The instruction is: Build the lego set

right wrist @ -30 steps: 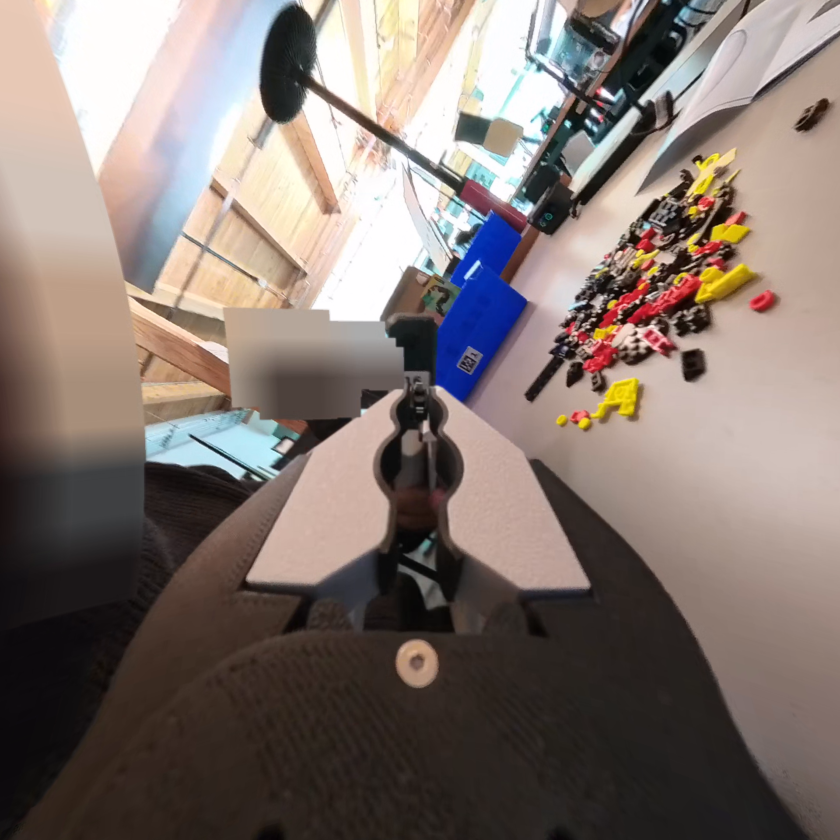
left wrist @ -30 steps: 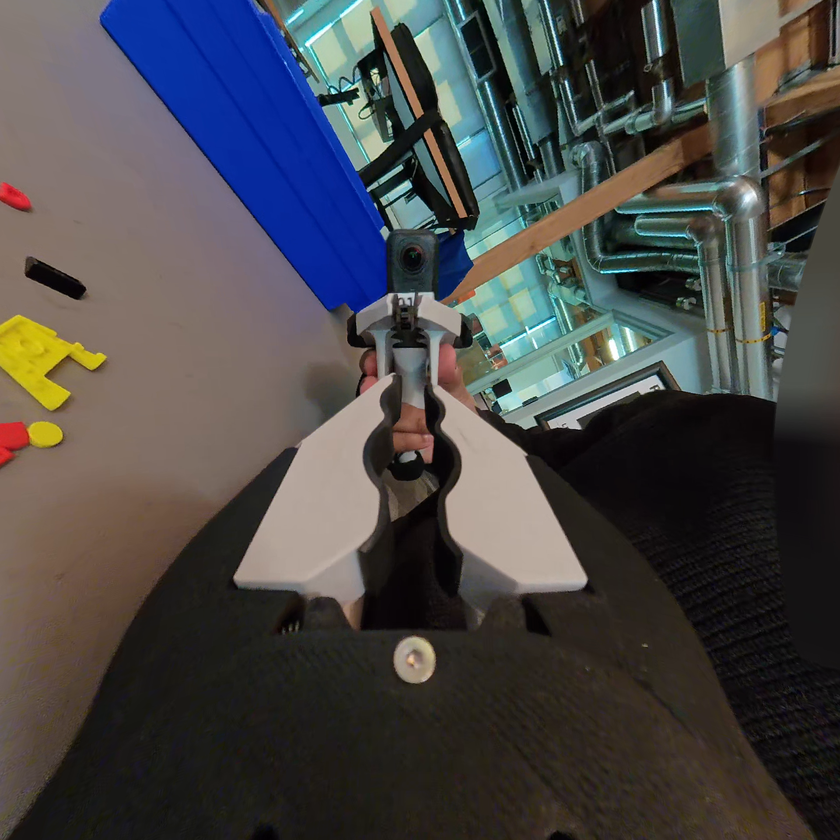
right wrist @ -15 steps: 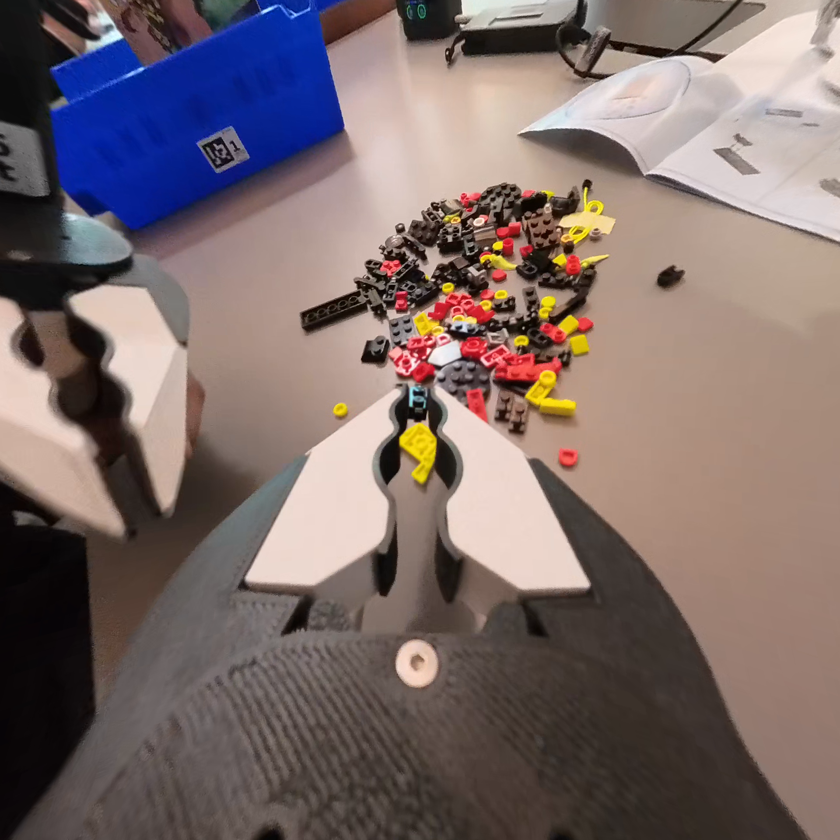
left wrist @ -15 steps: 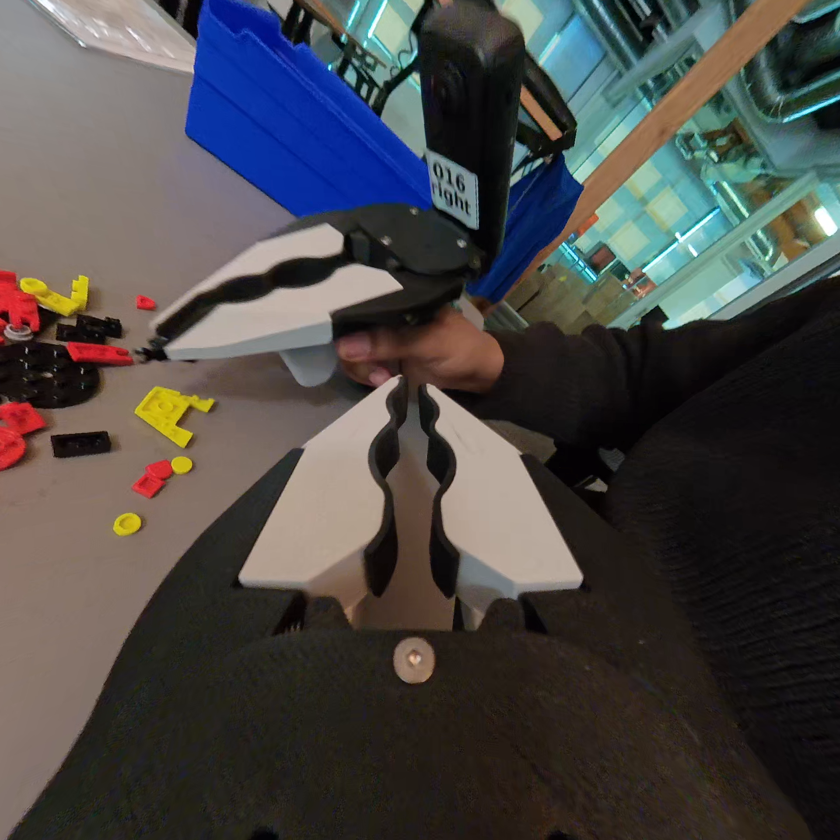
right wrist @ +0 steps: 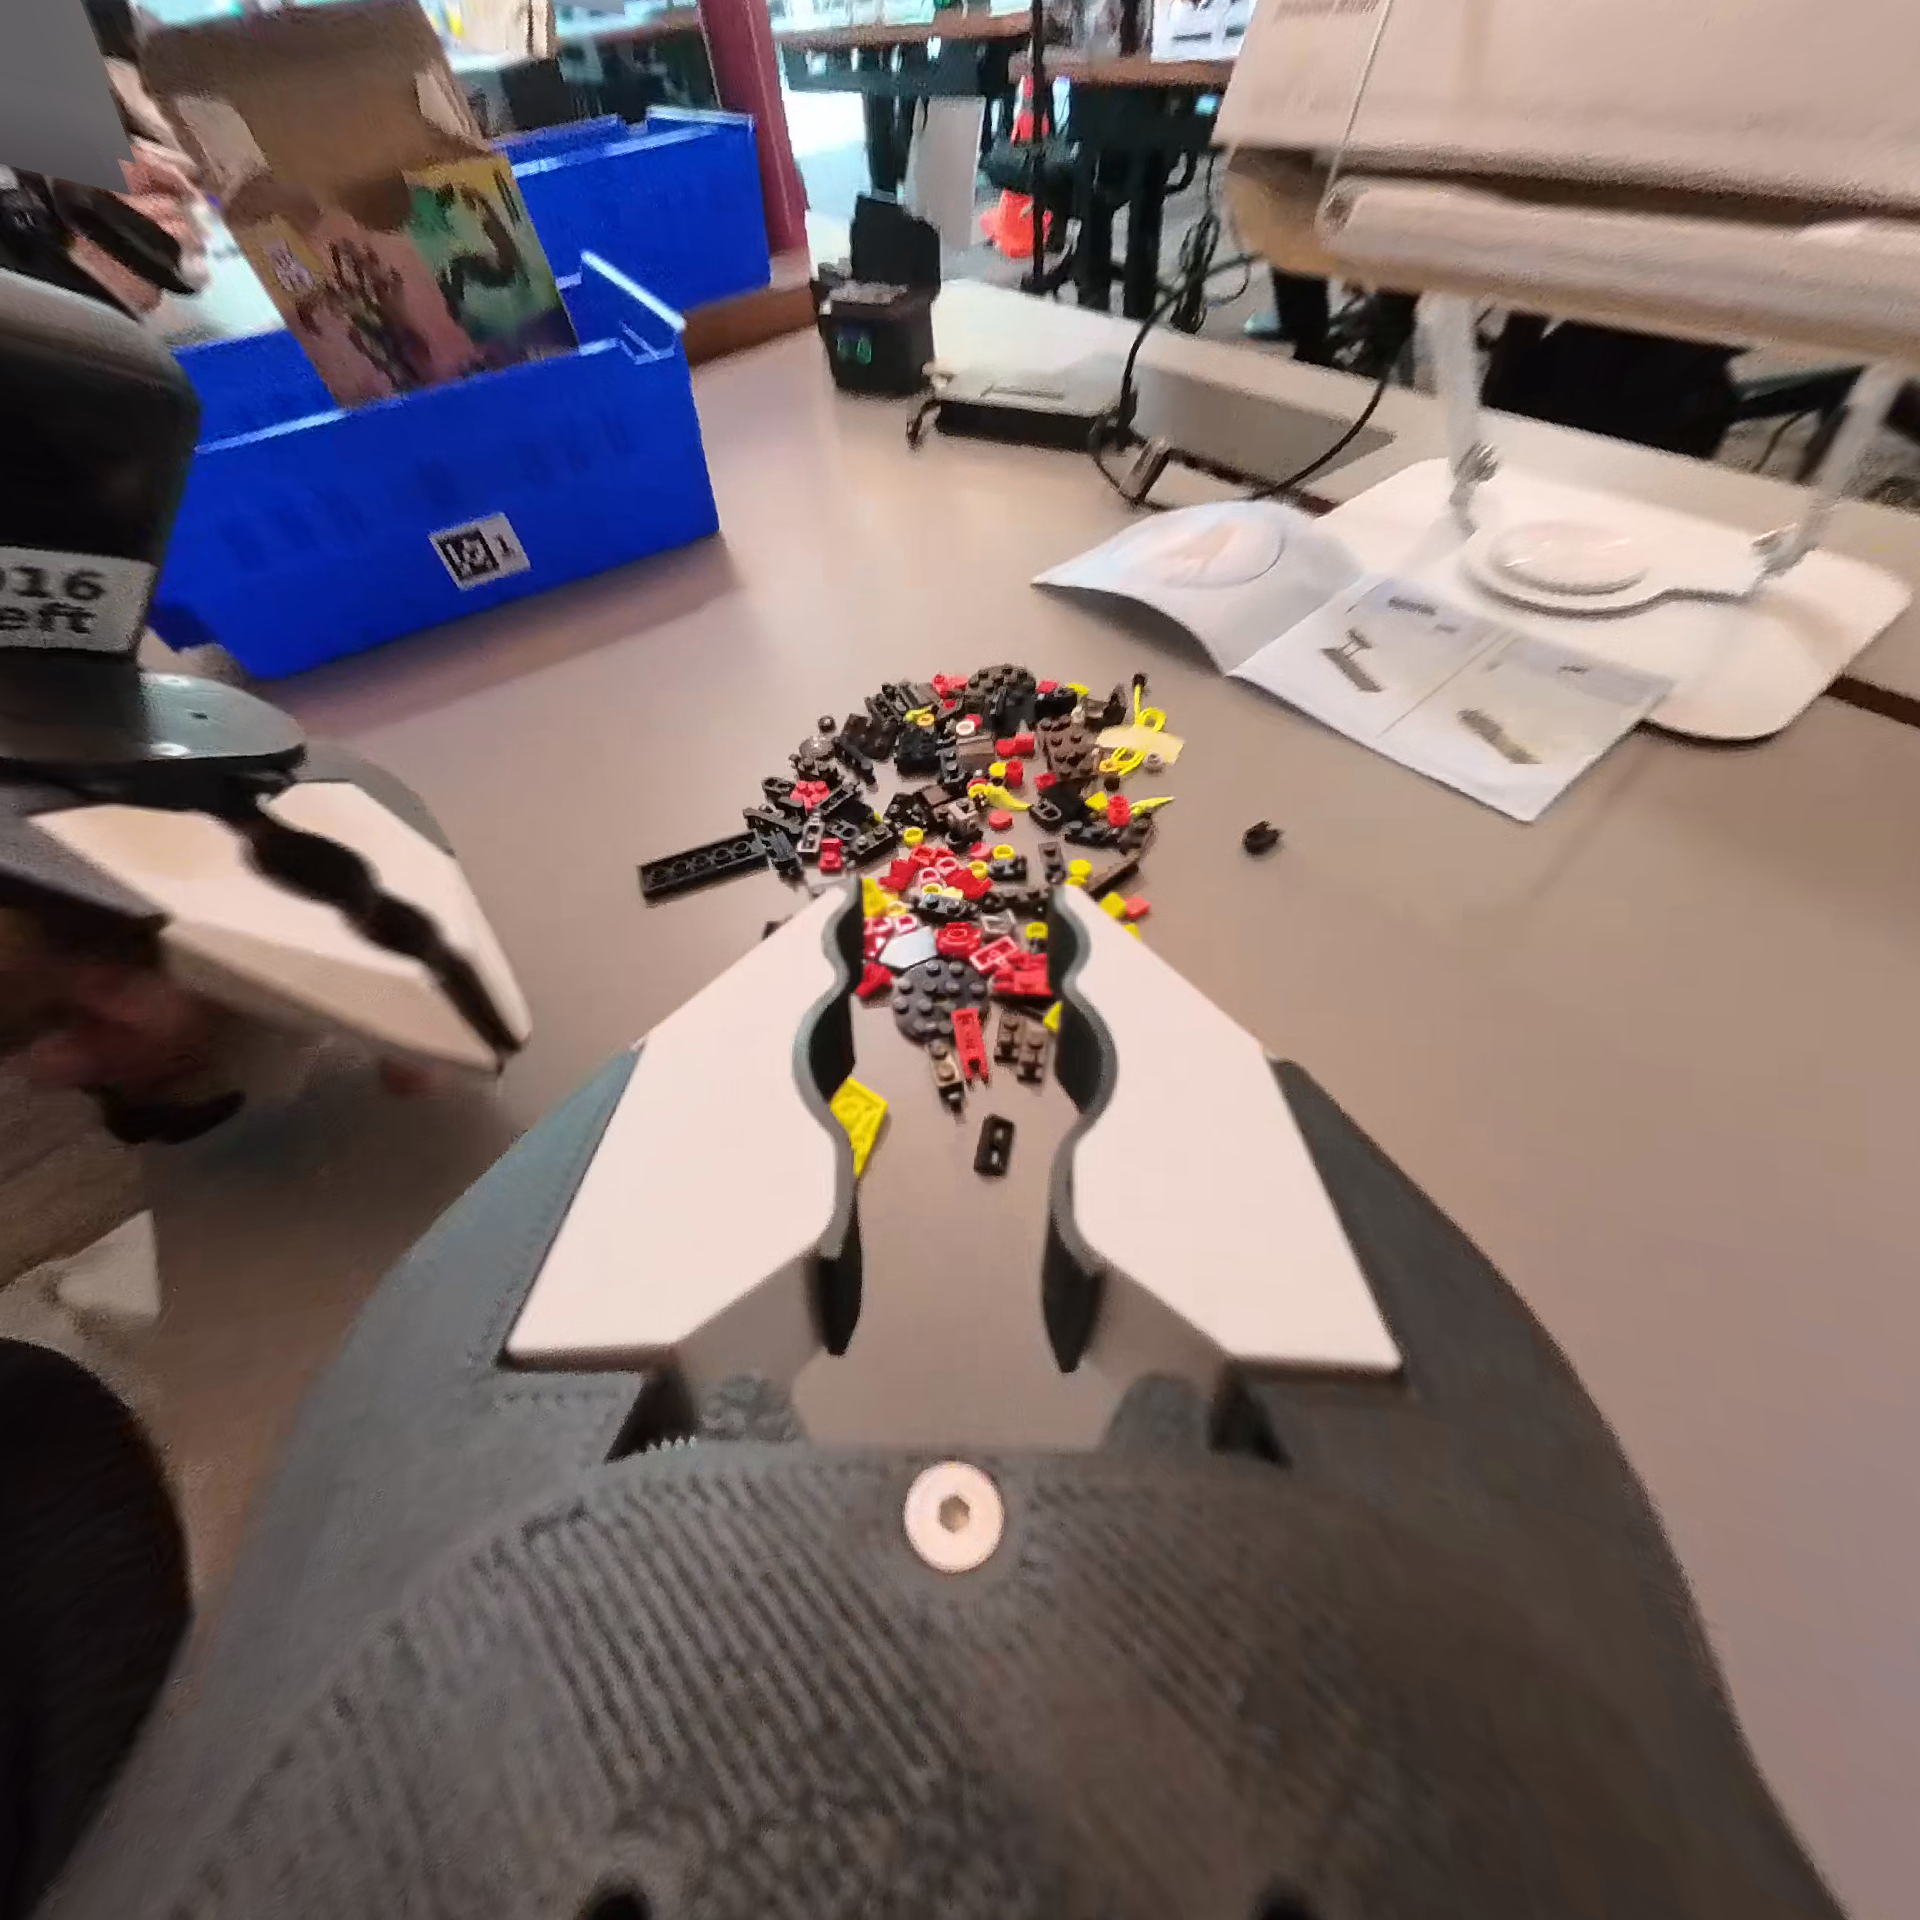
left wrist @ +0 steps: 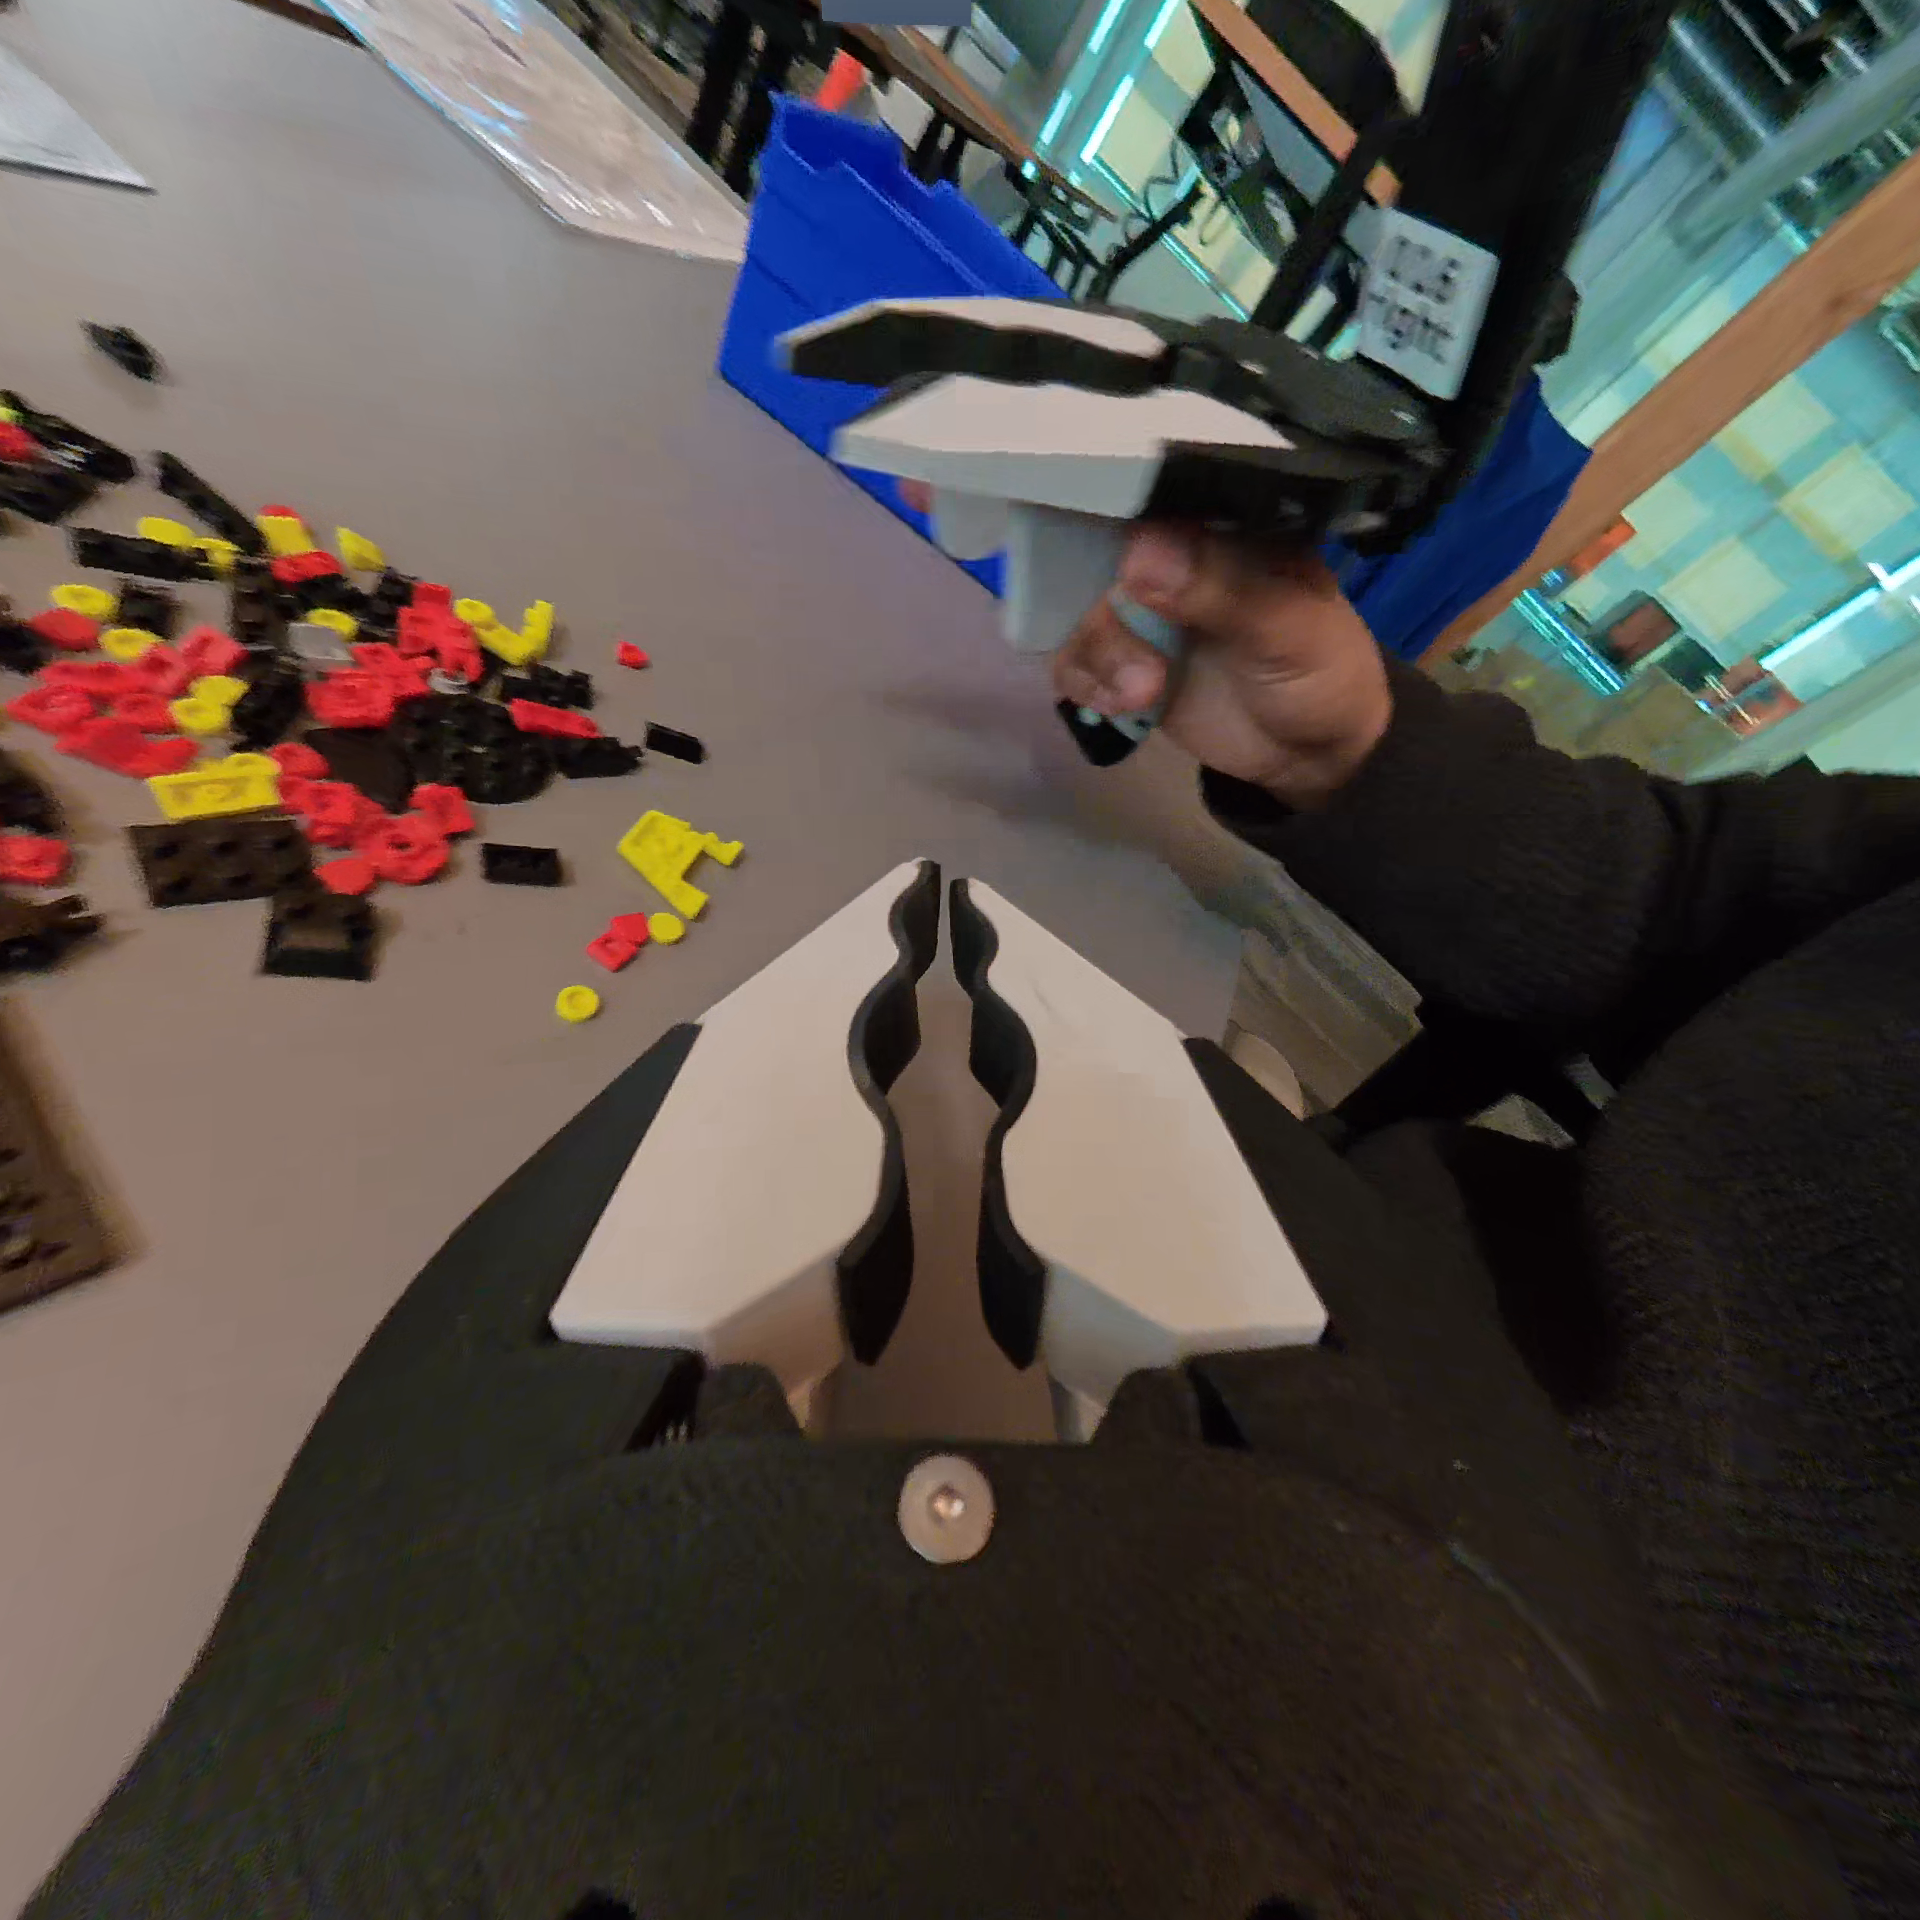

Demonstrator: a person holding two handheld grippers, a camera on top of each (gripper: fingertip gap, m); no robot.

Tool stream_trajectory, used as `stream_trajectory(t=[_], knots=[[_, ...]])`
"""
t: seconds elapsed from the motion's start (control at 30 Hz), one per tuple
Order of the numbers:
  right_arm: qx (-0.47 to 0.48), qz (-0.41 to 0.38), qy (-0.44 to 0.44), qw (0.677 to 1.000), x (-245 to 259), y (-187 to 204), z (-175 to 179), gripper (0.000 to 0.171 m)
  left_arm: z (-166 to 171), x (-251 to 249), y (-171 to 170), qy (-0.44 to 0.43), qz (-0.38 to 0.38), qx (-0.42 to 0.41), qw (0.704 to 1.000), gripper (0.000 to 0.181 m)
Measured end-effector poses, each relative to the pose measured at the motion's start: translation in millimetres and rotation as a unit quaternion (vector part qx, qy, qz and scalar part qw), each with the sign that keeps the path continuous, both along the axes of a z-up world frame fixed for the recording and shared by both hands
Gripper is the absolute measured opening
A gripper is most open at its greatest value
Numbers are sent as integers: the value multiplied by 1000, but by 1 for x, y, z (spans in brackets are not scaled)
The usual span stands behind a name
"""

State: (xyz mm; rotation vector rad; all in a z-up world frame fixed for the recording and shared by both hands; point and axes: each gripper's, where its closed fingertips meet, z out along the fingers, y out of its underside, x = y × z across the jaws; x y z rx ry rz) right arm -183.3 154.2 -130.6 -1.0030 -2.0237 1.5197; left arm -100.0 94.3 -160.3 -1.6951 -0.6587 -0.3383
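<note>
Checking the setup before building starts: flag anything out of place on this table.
Nothing looks damaged. One small black piece lies alone, apart from the loose lego pile, toward the open instruction booklet. No assembly is visible yet.

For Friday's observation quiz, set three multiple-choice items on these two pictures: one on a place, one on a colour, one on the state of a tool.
1. Where does the open instruction booklet lie?
A. inside the blue bin
B. on the table beyond the brick pile
C. under the left tool

2. What colours make up most of the brick pile?
A. green, white, orange
B. blue, pink, grey
C. black, red, yellow

3. How do the tools stand?
A. right open, left nearly shut
B. both wide open
C. right shut on a brick

Answers: 1 B, it lies flat past the pile, away from the blue bin. 2 C, those three colours dominate. 3 A, the right tool shows a wide gap, the left tool a slit, both empty.
</note>
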Motion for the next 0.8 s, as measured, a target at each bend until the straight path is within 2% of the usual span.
stream_trajectory(t=[0.17,0.33,0.4,0.5,0.63,0.8], knots=[[-36,-13,16,999,42,17,7,31,-3,-24,-21,1,62,-6,998,0],[-58,20,-6,998,67,10,-2,30,-12,-58,-46,34,138,-57,988,0],[-53,40,-6,998,68,7,-2,30,-19,-78,-65,61,188,-109,974,0],[-55,53,-18,997,70,6,-6,30,-23,-104,-92,101,252,-166,948,13],[-80,61,-35,994,75,7,-4,30,-33,-119,-108,129,264,-222,930,17],[-91,30,-19,995,72,20,2,23,-47,-121,-99,89,224,-233,942,16]])
